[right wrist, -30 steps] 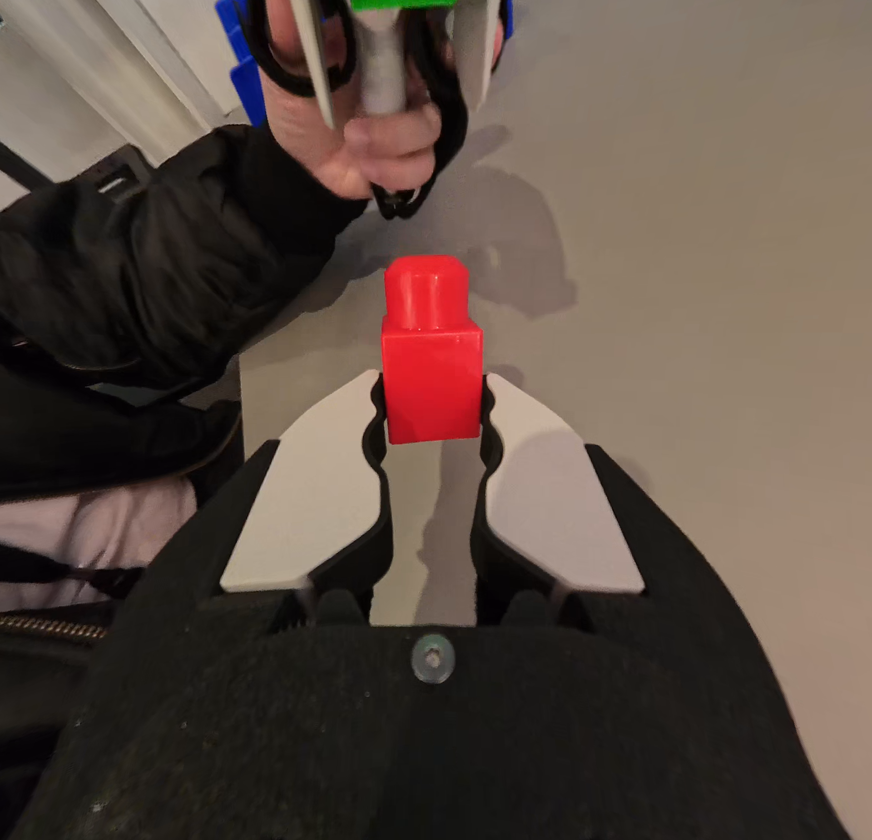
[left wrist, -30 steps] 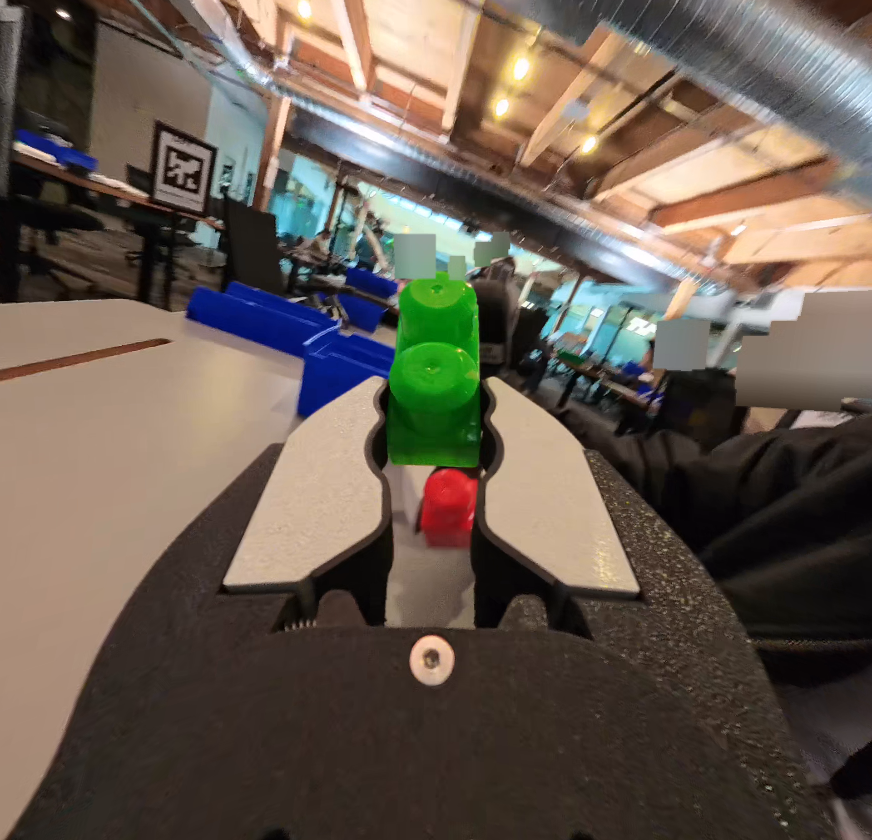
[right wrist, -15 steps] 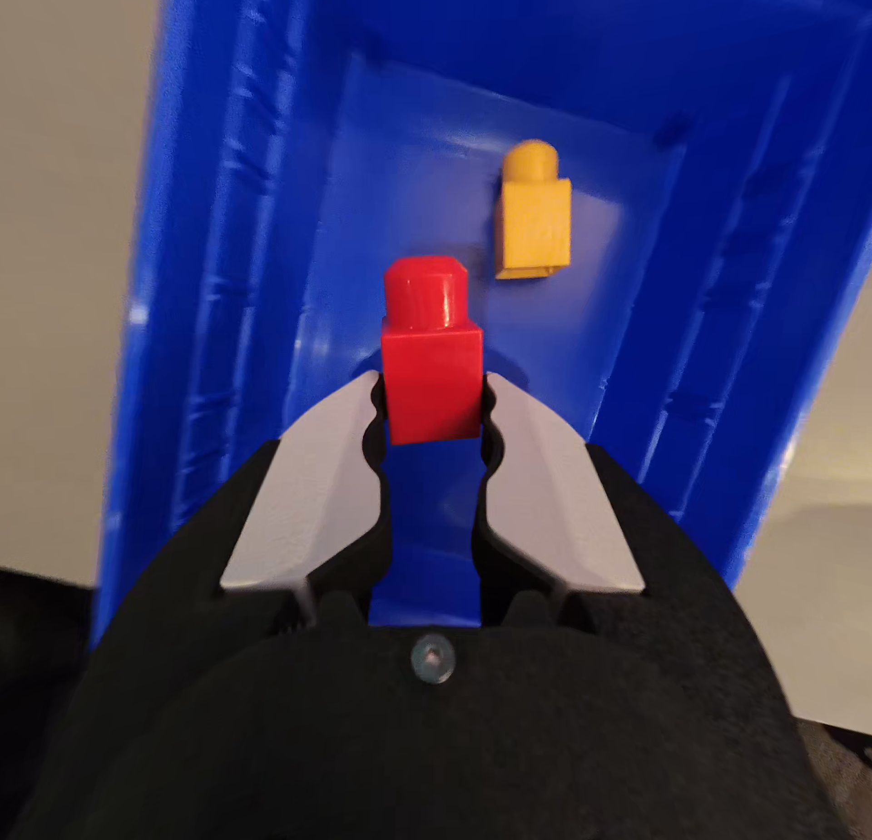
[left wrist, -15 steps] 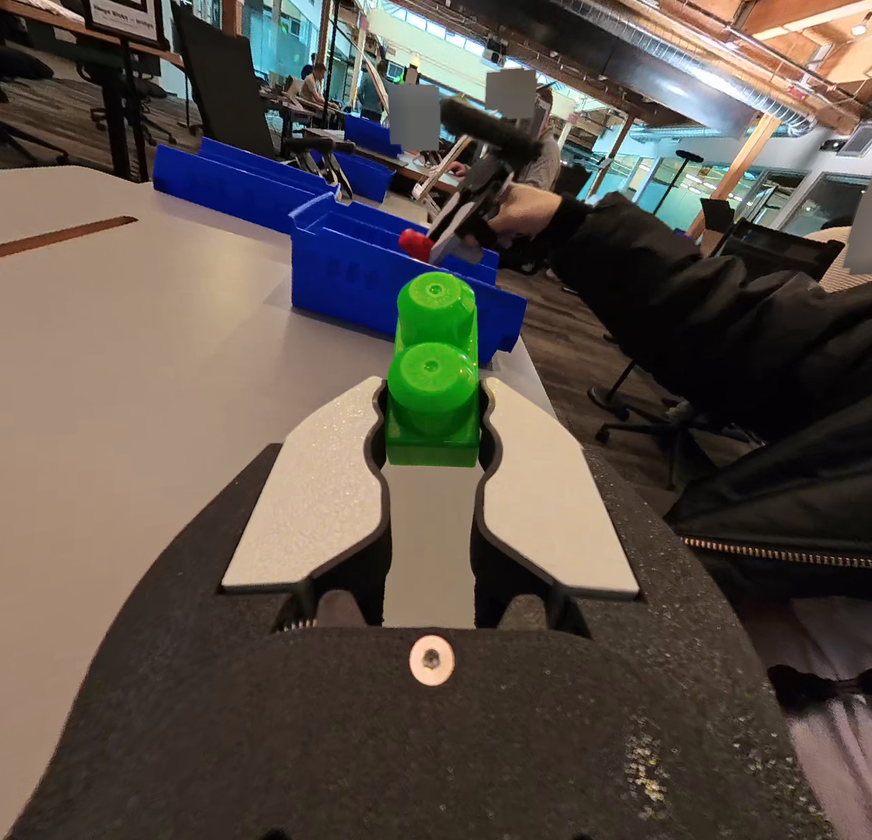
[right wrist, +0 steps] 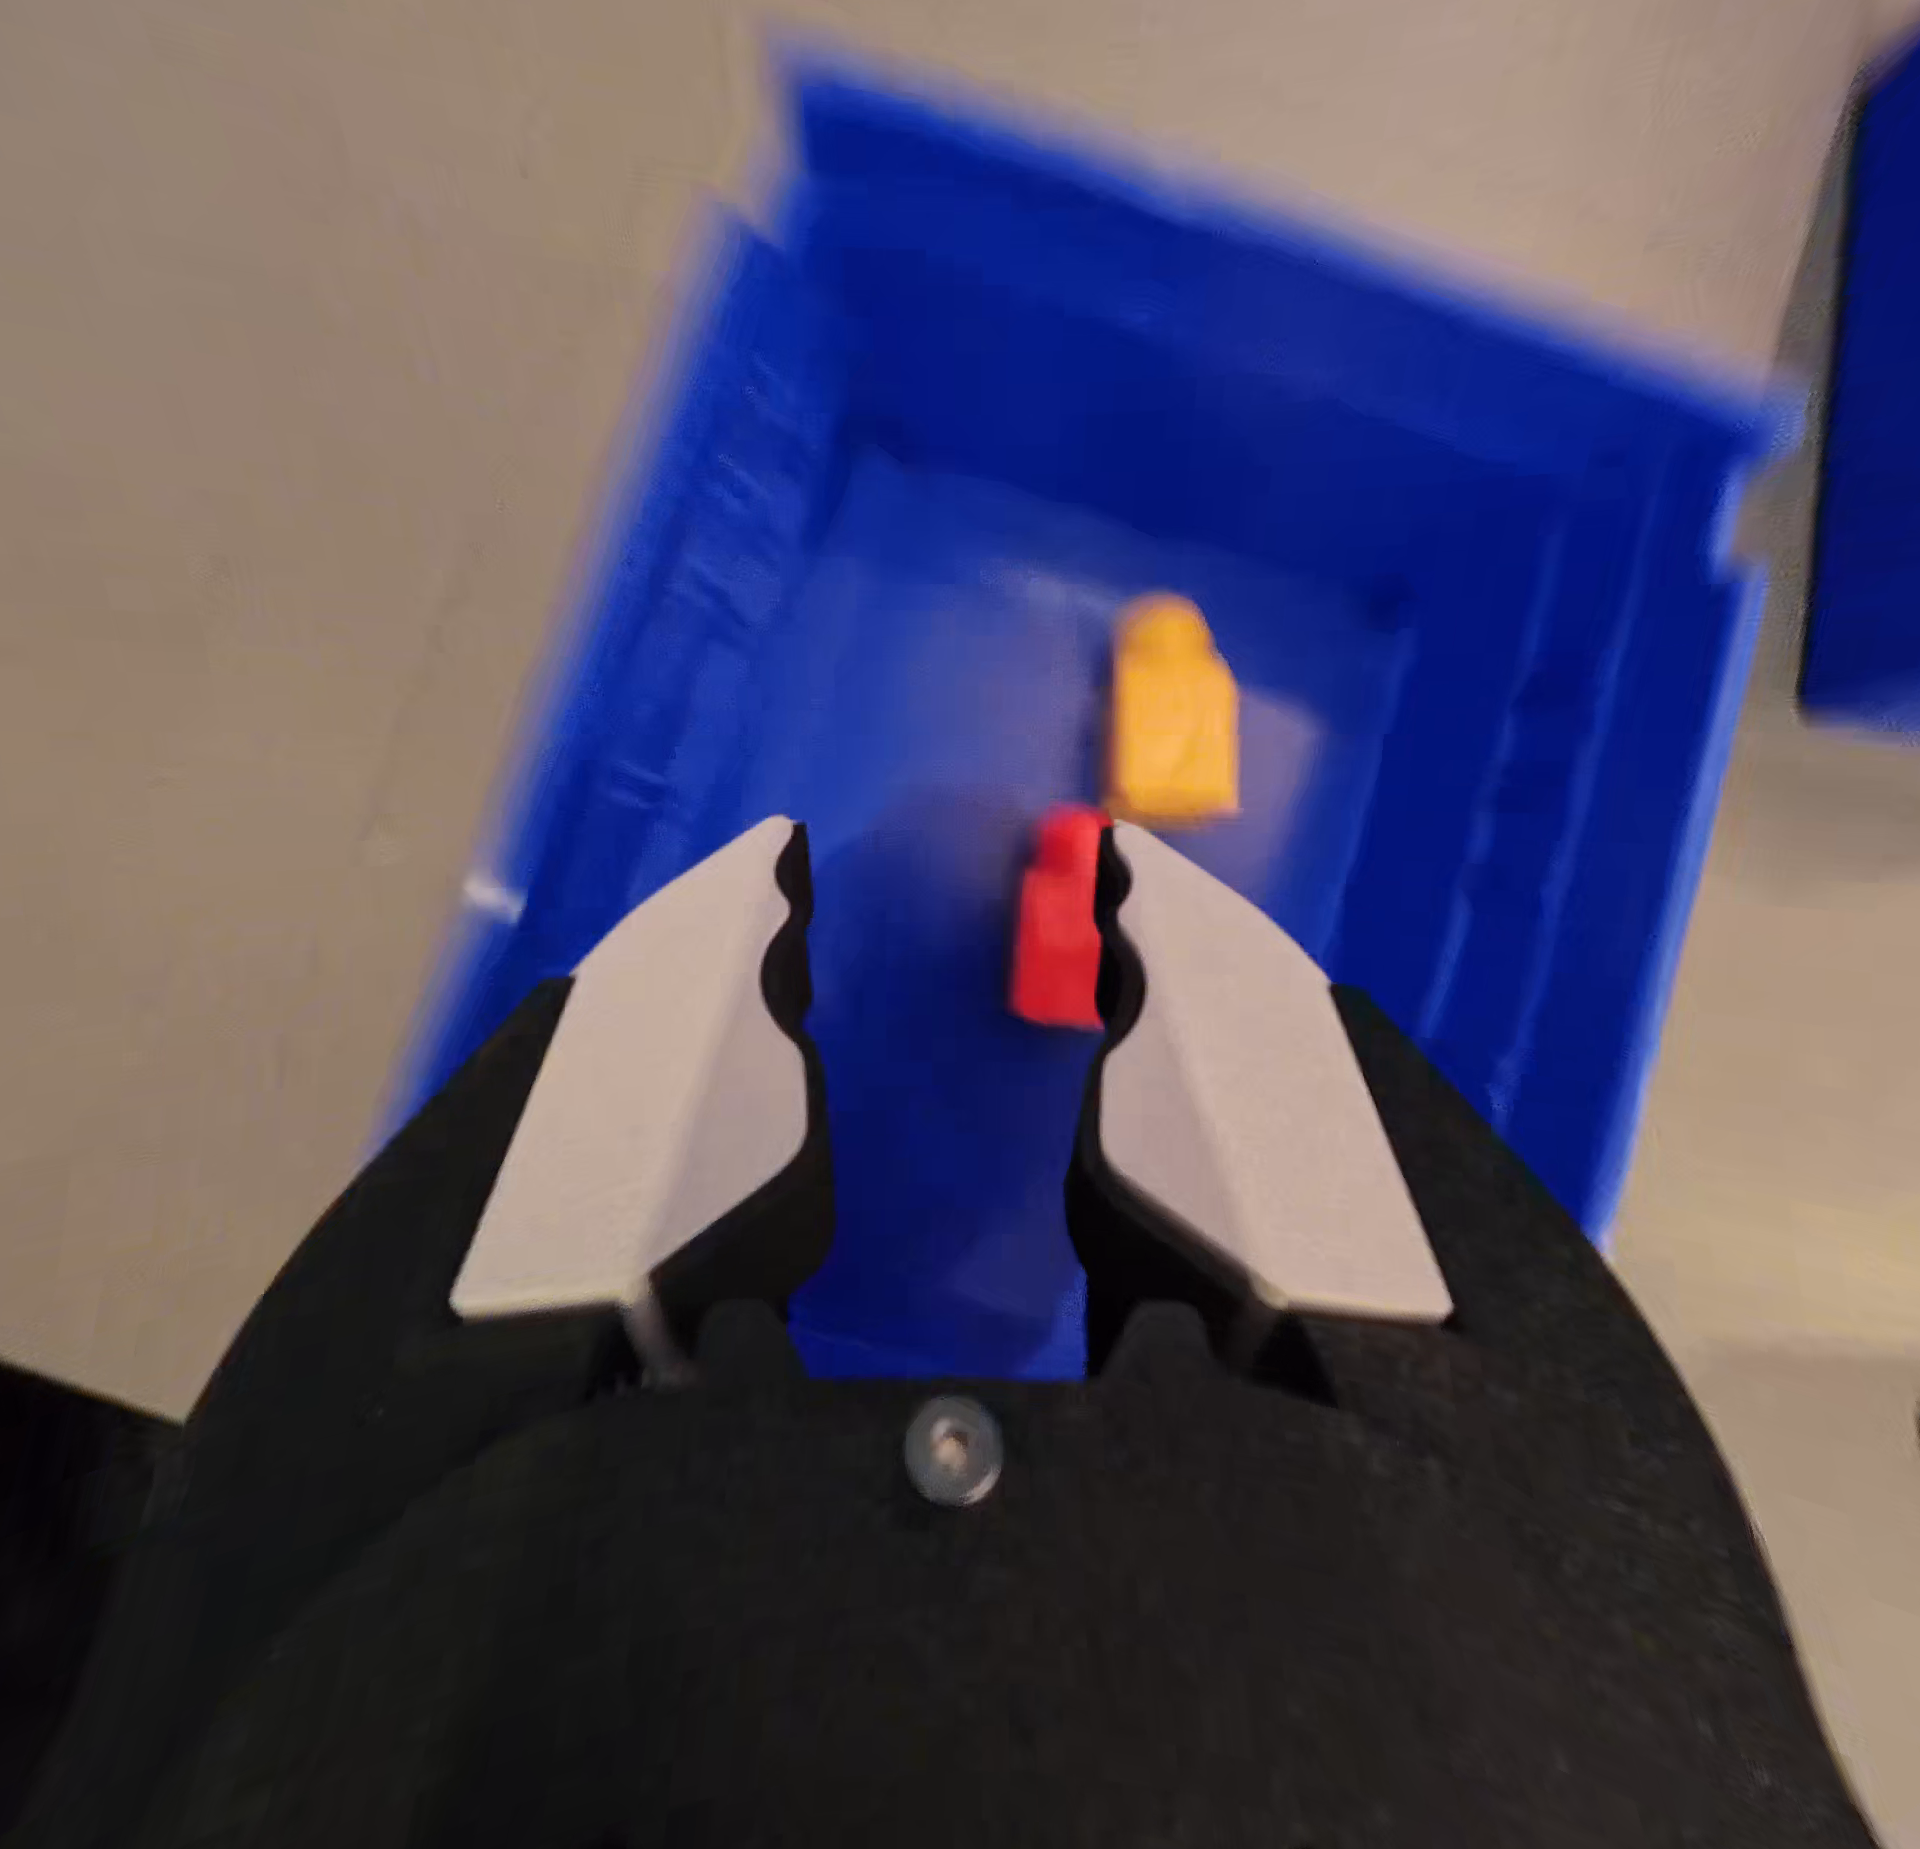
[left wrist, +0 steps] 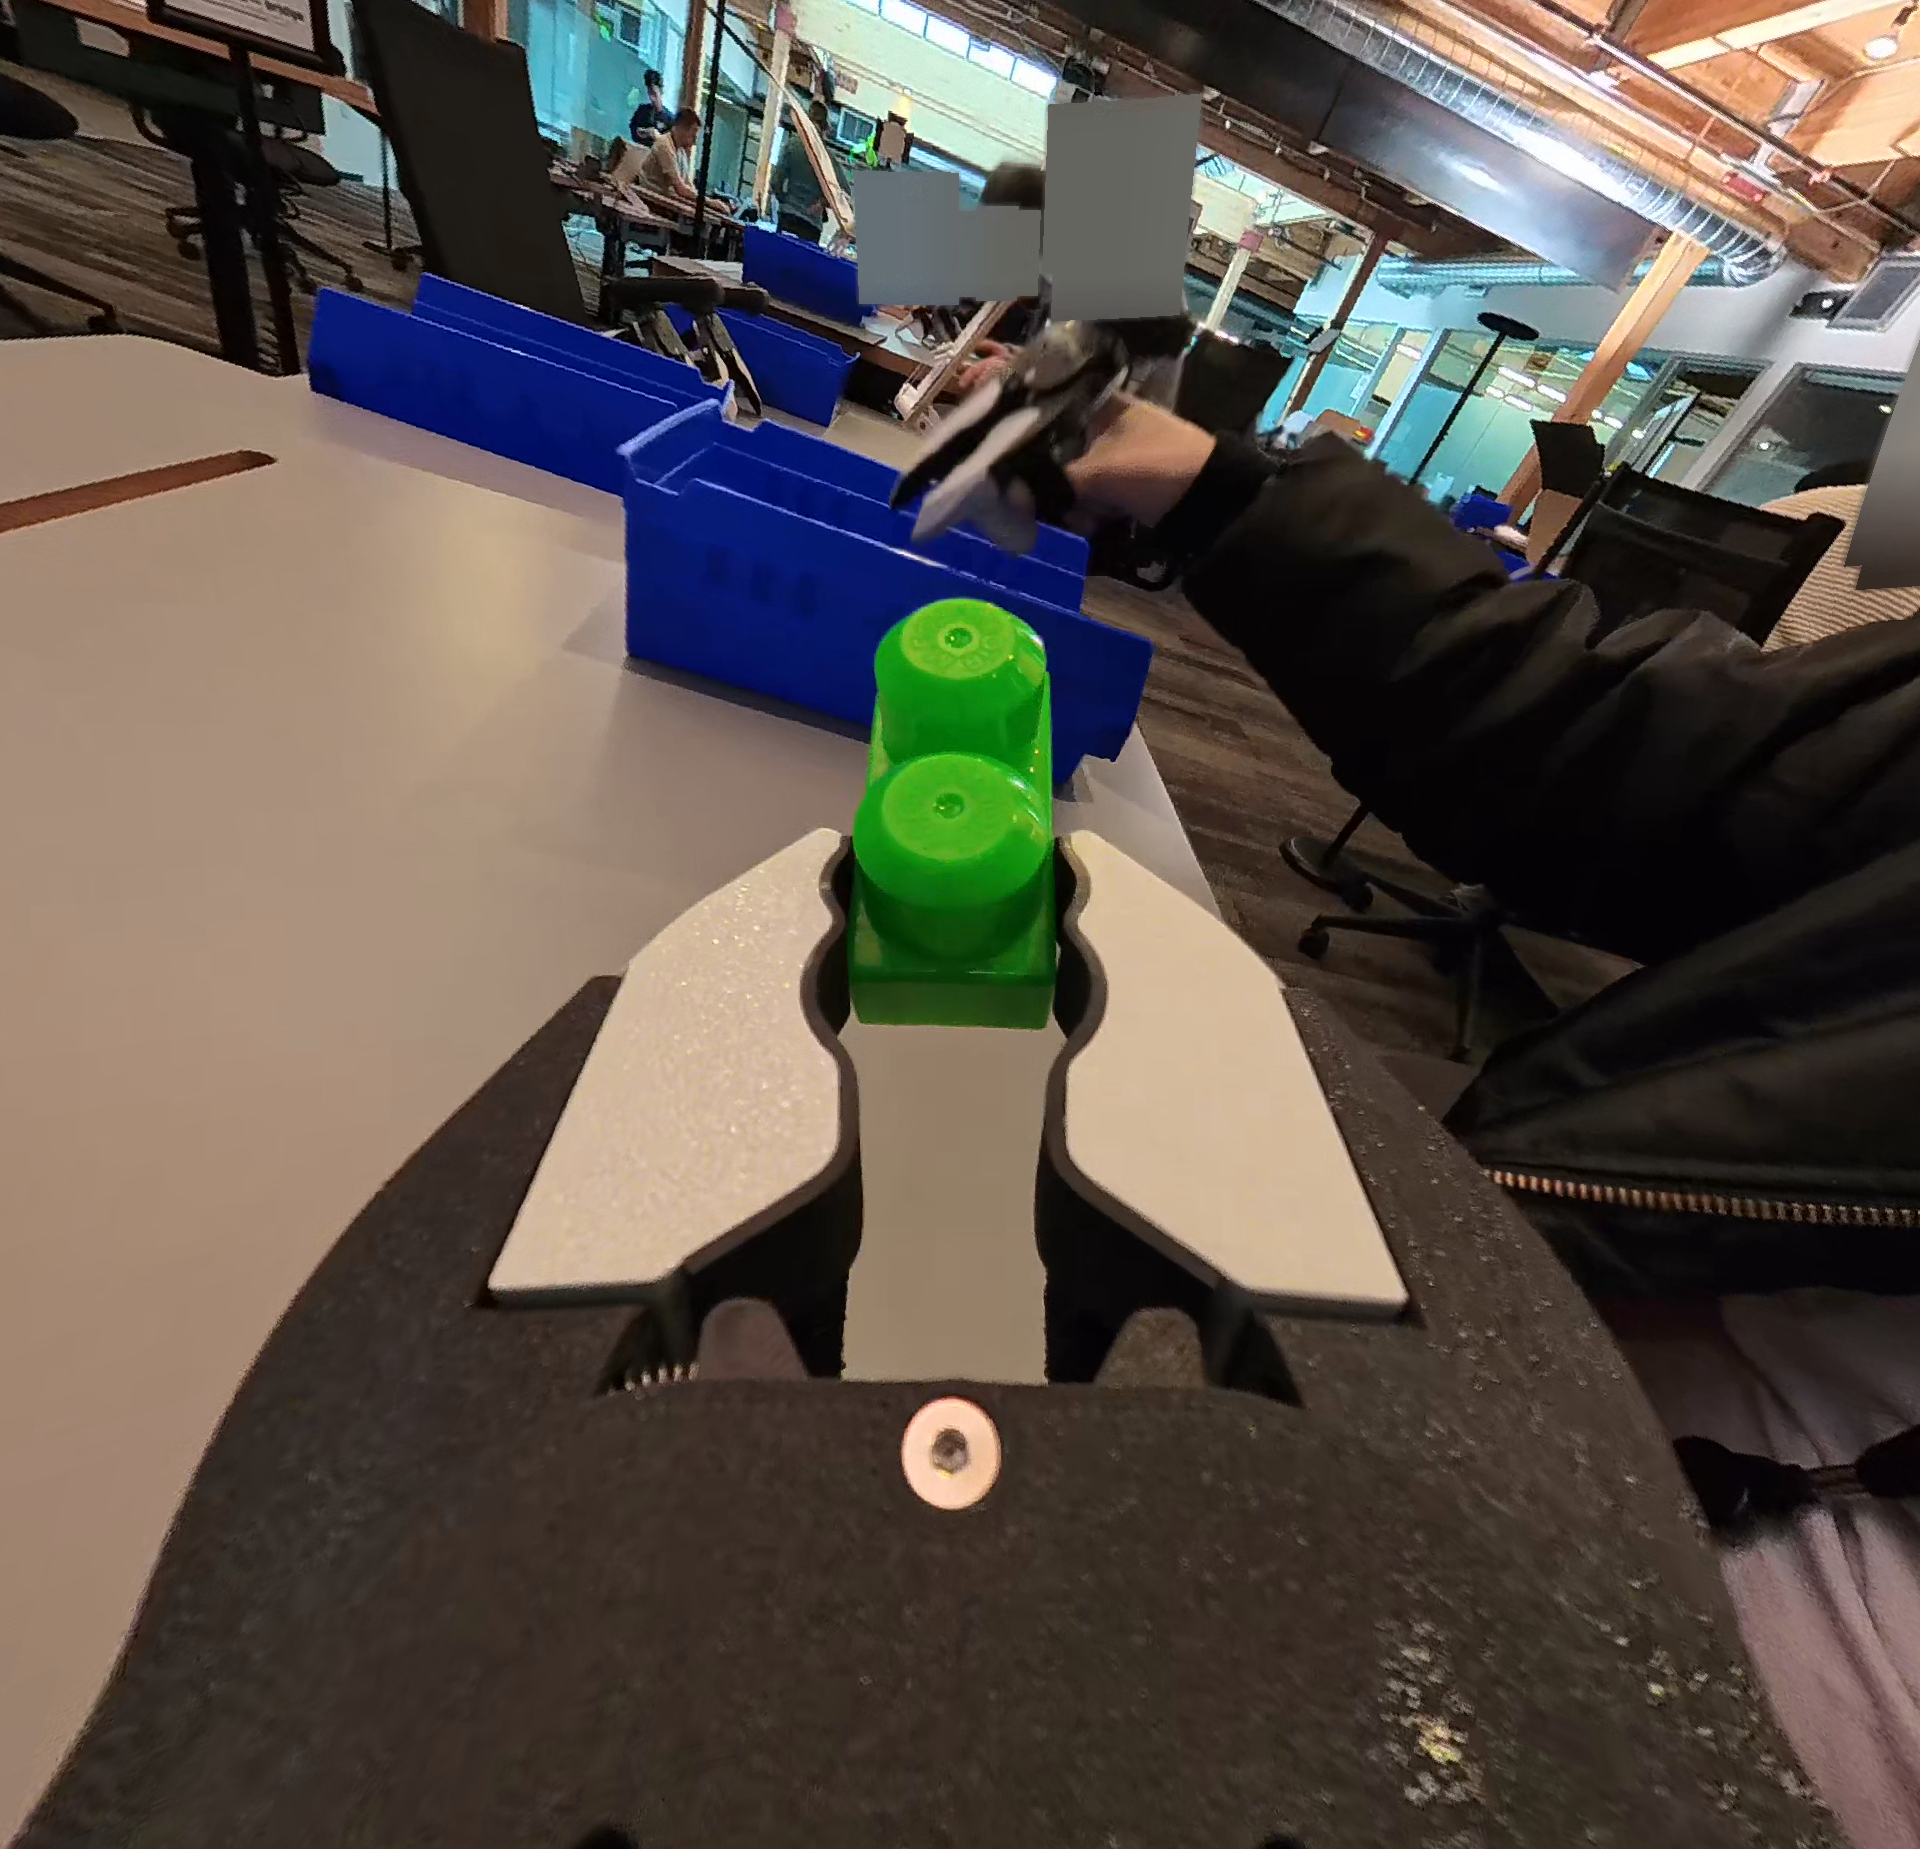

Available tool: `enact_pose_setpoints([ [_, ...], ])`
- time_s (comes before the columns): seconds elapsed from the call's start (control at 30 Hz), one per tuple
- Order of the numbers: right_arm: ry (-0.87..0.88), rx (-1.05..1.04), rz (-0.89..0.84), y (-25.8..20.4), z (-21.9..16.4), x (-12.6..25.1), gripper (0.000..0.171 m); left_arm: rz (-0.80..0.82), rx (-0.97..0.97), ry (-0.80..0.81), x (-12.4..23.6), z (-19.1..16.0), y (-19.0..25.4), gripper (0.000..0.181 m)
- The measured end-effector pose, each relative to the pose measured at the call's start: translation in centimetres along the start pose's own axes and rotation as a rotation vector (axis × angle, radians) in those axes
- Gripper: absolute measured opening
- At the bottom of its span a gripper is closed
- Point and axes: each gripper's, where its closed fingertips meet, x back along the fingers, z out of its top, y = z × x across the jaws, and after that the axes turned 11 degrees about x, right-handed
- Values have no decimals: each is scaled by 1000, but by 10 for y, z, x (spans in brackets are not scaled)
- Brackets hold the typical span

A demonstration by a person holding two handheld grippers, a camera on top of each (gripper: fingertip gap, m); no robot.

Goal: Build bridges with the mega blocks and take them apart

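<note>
My left gripper (left wrist: 951,926) is shut on a green two-stud block (left wrist: 951,812) and holds it above the table near the right edge. My right gripper (right wrist: 951,843) is open above a blue bin (right wrist: 623,719). A red one-stud block (right wrist: 1055,916) is in the bin below the jaws, beside the right finger, blurred. A yellow one-stud block (right wrist: 1174,719) lies in the bin just beyond it. In the left wrist view the right gripper (left wrist: 987,459) hovers over the same blue bin (left wrist: 790,604), open and empty.
A grey table (left wrist: 312,760) carries the bin near its right edge. More blue bins (left wrist: 488,355) stand farther back; another bin's corner (right wrist: 1860,449) shows at right. A person's black sleeve (left wrist: 1507,698) reaches across. Office chairs stand on the floor right of the table.
My right gripper opened and let go of the red block, which dropped into the blue bin next to the yellow one. My left gripper still holds the green block and tilted down slightly.
</note>
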Motion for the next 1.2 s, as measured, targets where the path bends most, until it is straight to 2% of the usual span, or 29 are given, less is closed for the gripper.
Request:
enact_pose_setpoints([
  [0.07, 231, 123, 90, -47, 61, 29, 52, -18, -19, -12, -3, -1, 6, 36],
  [0.13, 423, 267, 294, -124, 113, 51, 58, -28, -42, -25, -6, -3, 11, 36],
  [0.17, 465, 334, 401, -163, 129, 56, 60, -33, -49, -38, -7, -6, 13, 36],
  [0.23, 476, 449, 549, -227, 146, 51, 59, -37, -58, -51, -9, -8, 15, 36],
  [0.3, 469, 529, 595, -270, 157, 34, 57, -51, -55, -51, -10, -9, 17, 36],
  [0.4, 456, 604, 579, -303, 167, 7, 55, -61, -60, -50, -9, -8, 20, 36],
  [0.43, 449, 614, 599, -309, 167, 4, 45, -48, -63, -52, -9, -8, 19, 36],
  [0.5, 461, 561, 656, -314, 170, 3, 43, -38, -60, -35, -3, -4, 15, 36],
  [0.57, 472, 486, 803, -323, 170, 13, 48, -50, -40, -2, -1, 2, 16, 36],
  [0.63, 470, 452, 869, -327, 170, 19, 52, -40, -59, -19, -2, 0, 16, 36],
  [0.77, 427, 504, 781, -330, 168, 3, 55, -53, -64, -31, -6, -3, 20, 36],
  [0.83, 421, 529, 782, -336, 166, -2, 36, -63, -68, -50, -9, -7, 22, 36],
  [0.93, 438, 544, 781, -337, 164, 0, 36, -70, -71, -63, -11, -10, 23, 36],
  [0.97, 432, 543, 756, -332, 163, 1, 36, -74, -67, -61, -11, -10, 24, 42],
  [1.0, 428, 540, 717, -324, 162, 2, 36, -71, -62, -52, -10, -8, 23, 53],
  [1.03, 431, 532, 681, -312, 160, 7, 36, -64, -60, -38, -8, -5, 22, 56],
  [1.1, 447, 480, 609, -276, 154, 24, 36, -57, -53, 7, -1, 3, 20, 54],
  [1.2, 465, 329, 355, -172, 132, 46, 36, -34, -42, 57, 8, 15, 18, 52],
])
